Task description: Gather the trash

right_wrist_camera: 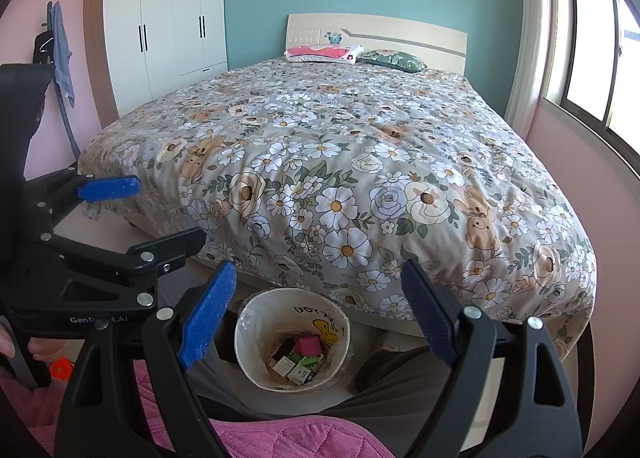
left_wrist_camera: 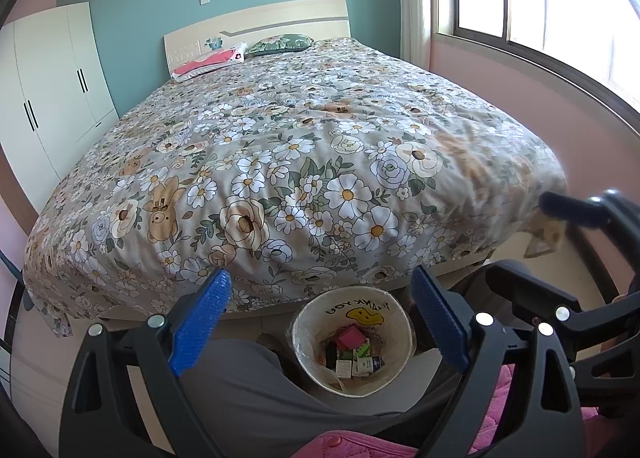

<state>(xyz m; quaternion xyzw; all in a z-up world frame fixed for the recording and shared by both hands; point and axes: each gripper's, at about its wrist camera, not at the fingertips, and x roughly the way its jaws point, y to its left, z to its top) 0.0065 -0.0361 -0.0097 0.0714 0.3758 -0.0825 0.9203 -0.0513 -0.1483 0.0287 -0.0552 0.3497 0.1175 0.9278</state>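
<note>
While poised above the trash bin (left_wrist_camera: 352, 338) of small boxes, left gripper (left_wrist_camera: 320, 322) and right gripper (right_wrist_camera: 318, 314) both spread apart, empty.

Bin (left_wrist_camera: 390, 372) plastic-lined (glossy film); quilt (left_wrist_camera: 280, 145) matt cloth; wardrobe (right_wrist_camera: 168, 17) smooth.

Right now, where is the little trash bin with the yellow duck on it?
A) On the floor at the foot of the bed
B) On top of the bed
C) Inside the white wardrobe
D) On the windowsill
A: the trash bin stands on the floor just below the edge of the flowered bed, with small boxes already inside it.
</note>
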